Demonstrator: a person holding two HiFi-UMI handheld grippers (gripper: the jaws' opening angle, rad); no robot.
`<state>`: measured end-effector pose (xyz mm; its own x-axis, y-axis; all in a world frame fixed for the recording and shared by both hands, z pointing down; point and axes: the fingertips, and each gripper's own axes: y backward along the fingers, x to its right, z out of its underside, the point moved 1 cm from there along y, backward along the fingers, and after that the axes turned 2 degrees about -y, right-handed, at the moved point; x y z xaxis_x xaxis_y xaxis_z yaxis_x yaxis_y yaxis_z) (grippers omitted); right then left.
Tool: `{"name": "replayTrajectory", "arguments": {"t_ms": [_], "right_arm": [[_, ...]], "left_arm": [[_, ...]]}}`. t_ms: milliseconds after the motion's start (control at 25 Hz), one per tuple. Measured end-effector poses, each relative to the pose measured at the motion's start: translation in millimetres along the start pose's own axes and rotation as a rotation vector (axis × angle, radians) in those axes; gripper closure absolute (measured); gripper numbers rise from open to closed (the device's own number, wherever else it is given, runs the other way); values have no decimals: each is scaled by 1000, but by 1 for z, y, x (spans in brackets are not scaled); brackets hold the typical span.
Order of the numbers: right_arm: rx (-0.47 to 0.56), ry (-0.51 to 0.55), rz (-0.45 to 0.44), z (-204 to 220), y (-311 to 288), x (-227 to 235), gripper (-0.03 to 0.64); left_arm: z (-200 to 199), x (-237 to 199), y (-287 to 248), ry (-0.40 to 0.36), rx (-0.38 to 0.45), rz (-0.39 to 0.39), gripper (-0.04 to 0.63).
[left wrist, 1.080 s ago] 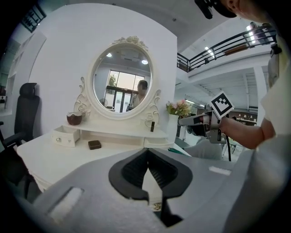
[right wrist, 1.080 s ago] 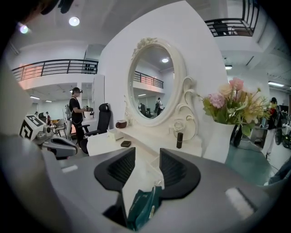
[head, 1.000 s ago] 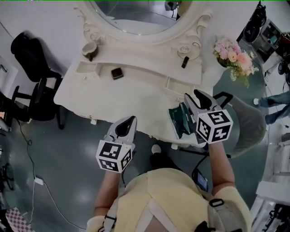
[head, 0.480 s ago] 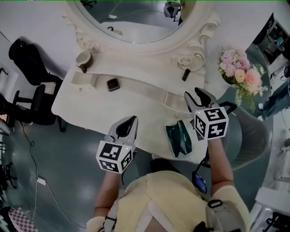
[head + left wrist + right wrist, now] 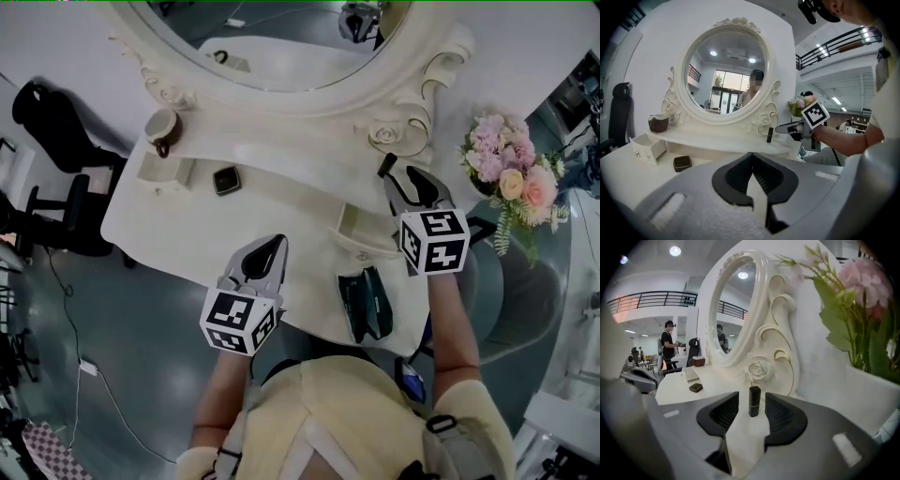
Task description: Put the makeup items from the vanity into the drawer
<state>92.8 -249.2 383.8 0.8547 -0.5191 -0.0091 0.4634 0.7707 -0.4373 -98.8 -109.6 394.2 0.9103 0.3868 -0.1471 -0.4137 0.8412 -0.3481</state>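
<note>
A black lipstick tube (image 5: 754,401) stands upright on the vanity's upper shelf (image 5: 281,150), beside a carved rose. My right gripper (image 5: 751,405) is open, and its jaws have just spread a little wider. The lipstick (image 5: 382,165) stands between the two fingers with a gap on each side. My left gripper (image 5: 265,253) hovers shut and empty over the vanity top's front edge. A dark square compact (image 5: 226,180) lies on the vanity top near the left. The left gripper view shows the lipstick (image 5: 770,134) just ahead of the right gripper (image 5: 780,128).
A small open drawer (image 5: 167,172) sits at the left, another (image 5: 359,223) at the right under the shelf. A brown cup (image 5: 161,127) stands on the shelf's left end. A dark green pouch (image 5: 364,302) lies near the front edge. Pink flowers (image 5: 511,178) stand at the right.
Both grippers have moved forward toward the mirror. The right gripper went from beside the green pouch up to the shelf, and its fingers now flank the lipstick.
</note>
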Motion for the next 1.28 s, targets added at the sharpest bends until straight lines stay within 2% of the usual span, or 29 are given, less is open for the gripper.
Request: {"name": "replayTrajectory", "arguments": {"t_ms": [520, 720, 1000, 1280], "right_arm": [[-3, 44, 12, -1, -38, 6, 454], [4, 65, 20, -2, -41, 7, 503], [34, 98, 8, -3, -31, -3, 514], [95, 80, -34, -18, 3, -24, 514]], "left_arm": [[4, -10, -26, 10, -33, -7, 594], [9, -13, -27, 14, -50, -10, 594], [12, -18, -19, 14, -50, -14, 594], [4, -17, -28, 11, -35, 58, 594]]}}
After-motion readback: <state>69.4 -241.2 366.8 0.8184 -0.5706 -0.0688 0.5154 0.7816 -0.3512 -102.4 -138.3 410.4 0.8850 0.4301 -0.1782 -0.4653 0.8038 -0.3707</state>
